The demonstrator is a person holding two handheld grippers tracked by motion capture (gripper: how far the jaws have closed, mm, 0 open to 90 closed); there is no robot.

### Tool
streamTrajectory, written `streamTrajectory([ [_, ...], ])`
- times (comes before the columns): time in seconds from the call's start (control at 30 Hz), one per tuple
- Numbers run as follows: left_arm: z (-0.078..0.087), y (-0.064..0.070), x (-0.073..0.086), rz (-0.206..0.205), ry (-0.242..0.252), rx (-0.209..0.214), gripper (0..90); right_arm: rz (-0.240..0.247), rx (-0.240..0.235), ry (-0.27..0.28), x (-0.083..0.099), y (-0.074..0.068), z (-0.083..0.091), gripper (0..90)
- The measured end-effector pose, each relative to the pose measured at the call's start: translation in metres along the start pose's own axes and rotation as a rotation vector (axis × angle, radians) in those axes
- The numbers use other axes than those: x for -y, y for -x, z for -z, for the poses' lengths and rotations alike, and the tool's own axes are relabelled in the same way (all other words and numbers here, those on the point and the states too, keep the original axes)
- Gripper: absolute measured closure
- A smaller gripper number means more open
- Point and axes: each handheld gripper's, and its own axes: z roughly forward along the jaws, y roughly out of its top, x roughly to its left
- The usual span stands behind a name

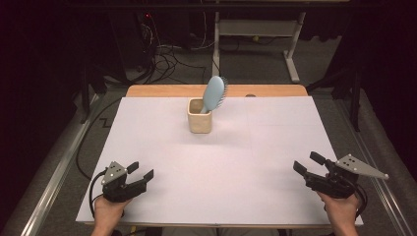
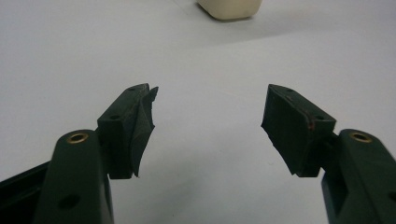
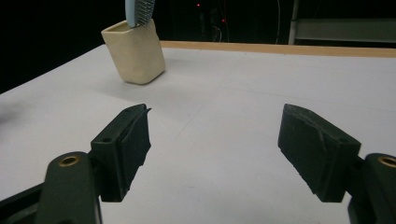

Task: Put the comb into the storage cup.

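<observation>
Hairbrush (image 1: 215, 93) stands handle-down in the cream cup (image 1: 199, 122), leaning right.

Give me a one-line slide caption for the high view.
Both open grippers, left and right, rest near the table's front corners; a blue hairbrush stands in a cream cup.

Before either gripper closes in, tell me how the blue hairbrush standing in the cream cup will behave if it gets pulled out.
The hairbrush looks rigid, so it should lift without bending. It leans on the rim of the cream cup, head well above it, so a sideways pull may tip the cup. Its smooth rounded back could slip; the bristle side likely grips better.
</observation>
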Motion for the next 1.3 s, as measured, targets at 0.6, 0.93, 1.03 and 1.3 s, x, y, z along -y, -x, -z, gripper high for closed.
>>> streamTrajectory([
  [0.6, 0.0, 0.0, 0.0, 0.0, 0.0, 0.0, 34.1, -0.02, -0.003, -0.014, 0.02, -0.002, 0.007, 25.3],
  [0.93, 0.0, 0.001, 0.0, -0.005, 0.0, 0.002, 34.1, -0.024, 0.003, -0.029, 0.028, -0.002, 0.004, 24.3],
  [1.03, 0.0, 0.001, 0.0, -0.005, 0.001, 0.002, 34.1, -0.023, 0.007, -0.034, 0.03, -0.001, 0.004, 24.1],
  [1.3, 0.0, 0.002, 0.0, -0.005, 0.001, 0.003, 34.1, -0.03, 0.014, -0.053, 0.037, 0.001, 0.0, 23.9],
])
